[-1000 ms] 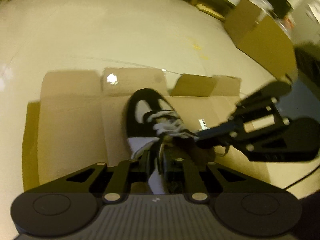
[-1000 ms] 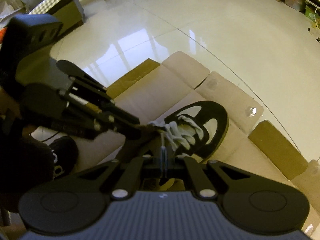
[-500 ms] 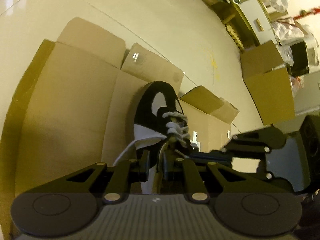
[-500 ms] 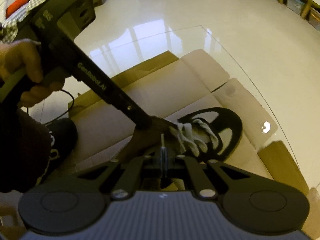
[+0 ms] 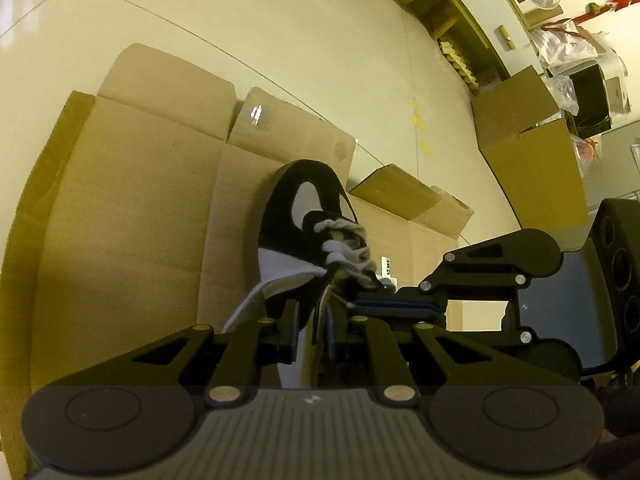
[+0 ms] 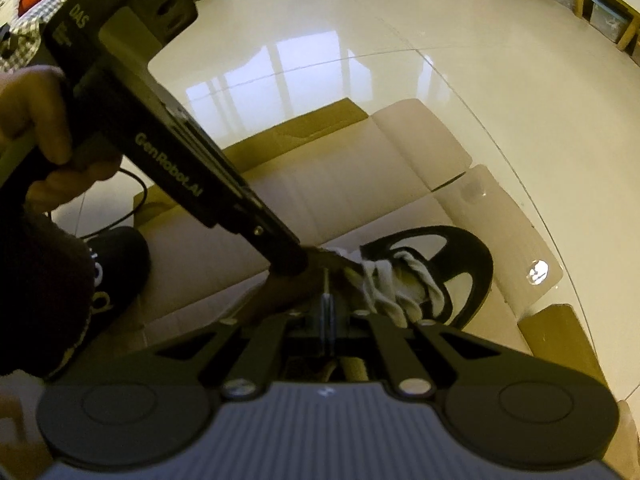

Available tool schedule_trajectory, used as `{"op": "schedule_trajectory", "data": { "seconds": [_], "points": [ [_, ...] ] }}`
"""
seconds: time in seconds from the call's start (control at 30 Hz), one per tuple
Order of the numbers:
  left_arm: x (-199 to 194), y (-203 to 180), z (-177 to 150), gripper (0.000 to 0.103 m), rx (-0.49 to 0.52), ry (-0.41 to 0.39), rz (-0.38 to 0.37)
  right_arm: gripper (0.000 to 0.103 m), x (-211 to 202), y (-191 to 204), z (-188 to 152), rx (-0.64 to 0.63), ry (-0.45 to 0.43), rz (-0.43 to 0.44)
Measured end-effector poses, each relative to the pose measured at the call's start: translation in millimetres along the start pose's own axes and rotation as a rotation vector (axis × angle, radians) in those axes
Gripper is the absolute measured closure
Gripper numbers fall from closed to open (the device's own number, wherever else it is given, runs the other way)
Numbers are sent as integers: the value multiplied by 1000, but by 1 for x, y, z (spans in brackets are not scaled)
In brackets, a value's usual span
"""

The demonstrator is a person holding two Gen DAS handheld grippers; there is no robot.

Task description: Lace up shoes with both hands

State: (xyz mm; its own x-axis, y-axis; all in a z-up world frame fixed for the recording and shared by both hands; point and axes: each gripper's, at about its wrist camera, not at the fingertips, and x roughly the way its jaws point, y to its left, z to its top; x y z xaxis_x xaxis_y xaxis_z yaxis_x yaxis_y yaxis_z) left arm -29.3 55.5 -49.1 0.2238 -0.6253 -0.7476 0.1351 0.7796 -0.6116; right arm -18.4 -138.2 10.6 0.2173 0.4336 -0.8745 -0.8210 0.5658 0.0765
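Shoe [image 5: 298, 240], on flattened cardboard [image 5: 132, 208]: collar pinched between left gripper [image 5: 310, 326] jaws for steadying; right gripper [image 6: 326, 312] jaws closed on lace end [image 6: 327, 284], apparently for threading.

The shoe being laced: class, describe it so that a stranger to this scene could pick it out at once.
Find the flattened cardboard spread on the pale, glossy floor. The shoe lies on it, just ahead of both tools. It is black with white panels and thick white laces, unlike the plain brown boxes nearby.
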Motion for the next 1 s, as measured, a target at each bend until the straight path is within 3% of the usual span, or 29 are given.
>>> {"op": "schedule_trajectory", "data": {
  "seconds": [0.5,0.73,0.9,1.0],
  "points": [
    [0,-2,1,85,1,11,-12,101,0,-2,6,-24,-11,-13],
    [-1,0,-4,75,-17,48,-122,101,0,2,9,-25,-40,7],
    [-3,17,-4,75,-150,23,-175,101,3,1,11,-40,-37,0],
    [-2,31,-4,75,-287,-7,-227,100,2,0,10,-32,-39,2]
  ]
}}
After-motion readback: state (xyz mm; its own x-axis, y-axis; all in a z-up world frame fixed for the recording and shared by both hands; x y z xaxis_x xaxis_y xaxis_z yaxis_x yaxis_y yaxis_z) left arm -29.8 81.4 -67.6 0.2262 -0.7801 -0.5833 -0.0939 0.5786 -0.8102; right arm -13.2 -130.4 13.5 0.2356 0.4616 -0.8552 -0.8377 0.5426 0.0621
